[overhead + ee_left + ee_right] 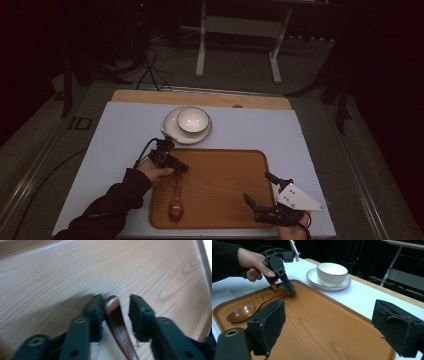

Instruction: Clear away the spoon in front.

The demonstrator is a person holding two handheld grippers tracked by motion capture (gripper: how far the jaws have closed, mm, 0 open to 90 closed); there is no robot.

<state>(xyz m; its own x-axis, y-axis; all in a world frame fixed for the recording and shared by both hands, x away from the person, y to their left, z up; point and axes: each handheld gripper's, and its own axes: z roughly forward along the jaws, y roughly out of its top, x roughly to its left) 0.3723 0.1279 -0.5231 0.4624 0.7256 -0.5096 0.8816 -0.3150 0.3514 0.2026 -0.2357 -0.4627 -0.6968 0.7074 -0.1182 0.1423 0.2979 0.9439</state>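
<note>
We take this for a lab or recording studio rather than a home. The white table point(125, 130) stands in a dark room with black surroundings, cables point(150, 70) trail over the grey floor behind its far edge, and a white metal frame stand point(240, 40) sits beyond. Only a staged setting lies on it: wooden tray point(225, 175), saucer point(172, 131) and bowl point(193, 120).

The high view looks forward and down over the counter point(125, 125). The left gripper view sits close above the wooden tray point(75, 272); the right gripper view faces across it, sharing that tray point(324, 322).
</note>
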